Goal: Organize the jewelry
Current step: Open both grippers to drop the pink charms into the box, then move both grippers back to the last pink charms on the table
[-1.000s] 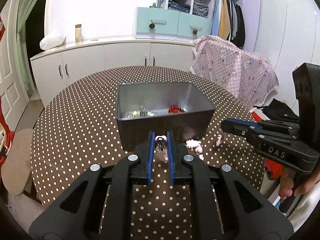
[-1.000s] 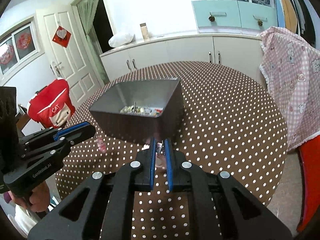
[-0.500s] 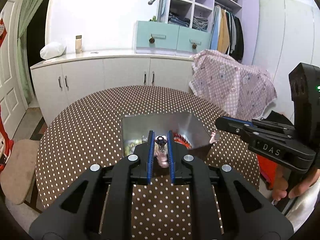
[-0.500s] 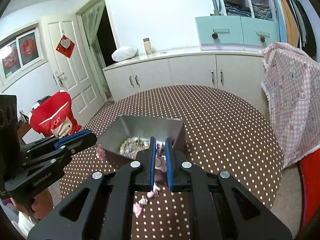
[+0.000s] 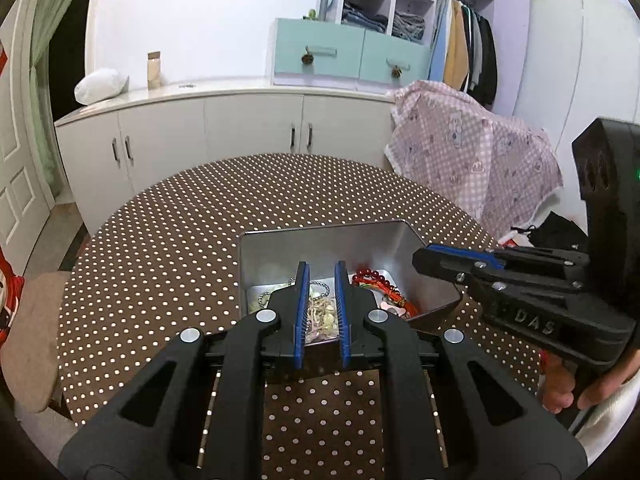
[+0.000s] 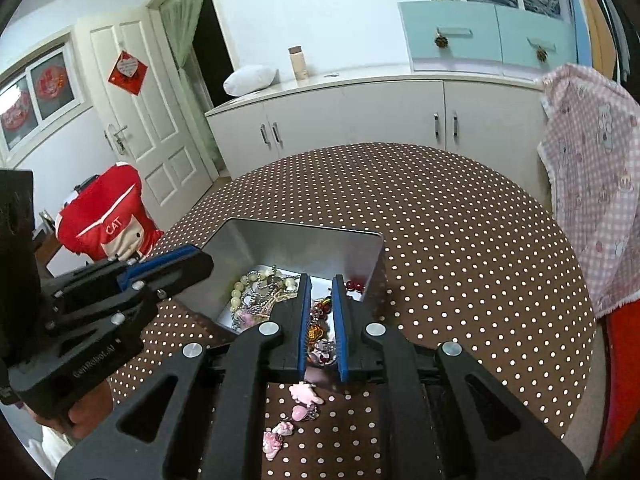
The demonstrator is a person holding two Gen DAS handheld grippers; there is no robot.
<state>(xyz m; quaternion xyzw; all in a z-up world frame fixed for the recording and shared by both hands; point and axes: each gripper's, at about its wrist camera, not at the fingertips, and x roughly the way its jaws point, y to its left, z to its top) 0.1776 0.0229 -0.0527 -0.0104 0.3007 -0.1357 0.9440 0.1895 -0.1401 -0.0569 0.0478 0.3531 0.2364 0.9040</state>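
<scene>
both grippers hang over the metal tin (image 5: 424,276) on the polka-dot bench (image 5: 160,248). the left gripper (image 5: 320,308) has its fingers a narrow gap apart with nothing pinched, and the right gripper (image 6: 320,320) is opening, empty too. beads and chains sit in the tin, with pink charms (image 6: 298,412) on the bench beside it.

A: Both tools look alike; black plastic arms, blue strips lining the fingers (image 5: 301,308), round silver screws at the joints.

B: The right gripper (image 5: 430,258) has "DAS" raised on its side; the left gripper (image 6: 196,266) reads "GenRobot.AI"; a white sleeve (image 5: 612,412) shows behind its handle.
</scene>
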